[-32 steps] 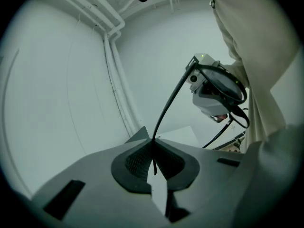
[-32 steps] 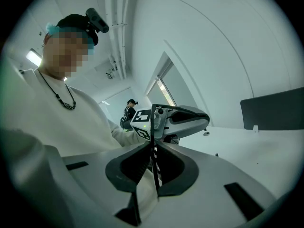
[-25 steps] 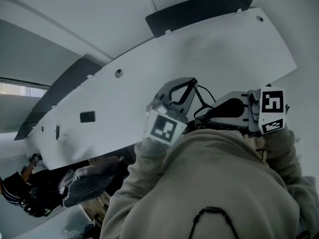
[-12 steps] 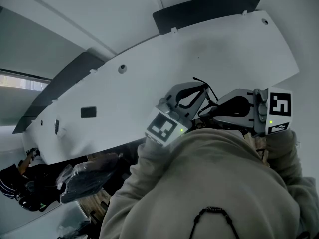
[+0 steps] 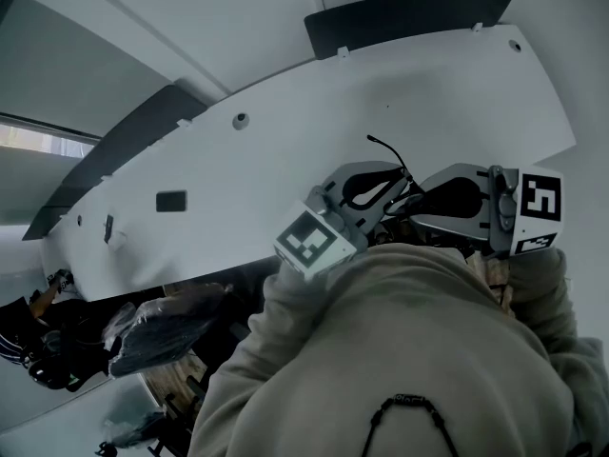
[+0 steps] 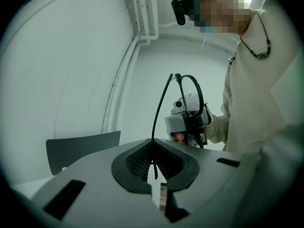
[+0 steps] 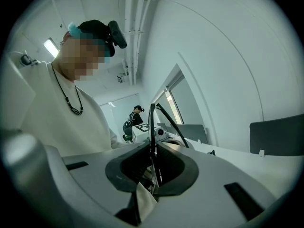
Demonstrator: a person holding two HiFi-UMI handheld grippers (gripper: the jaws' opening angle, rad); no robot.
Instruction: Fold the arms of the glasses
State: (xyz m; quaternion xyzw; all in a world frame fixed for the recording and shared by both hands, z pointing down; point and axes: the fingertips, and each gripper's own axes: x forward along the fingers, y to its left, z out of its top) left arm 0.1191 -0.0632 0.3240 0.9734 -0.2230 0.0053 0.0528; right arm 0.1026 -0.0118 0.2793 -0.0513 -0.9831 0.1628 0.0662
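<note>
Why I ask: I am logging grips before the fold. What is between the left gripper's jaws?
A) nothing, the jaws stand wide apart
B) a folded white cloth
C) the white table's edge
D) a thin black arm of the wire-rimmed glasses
D: in the left gripper view the left gripper has its jaws together on the thin black arm of the wire-rimmed glasses, which rises from between them.

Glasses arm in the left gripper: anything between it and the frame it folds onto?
Nothing visible. The left gripper is shut on the arm and the right gripper is shut on the frame, both held up in the air. Only open space shows between arm and frame.
</note>
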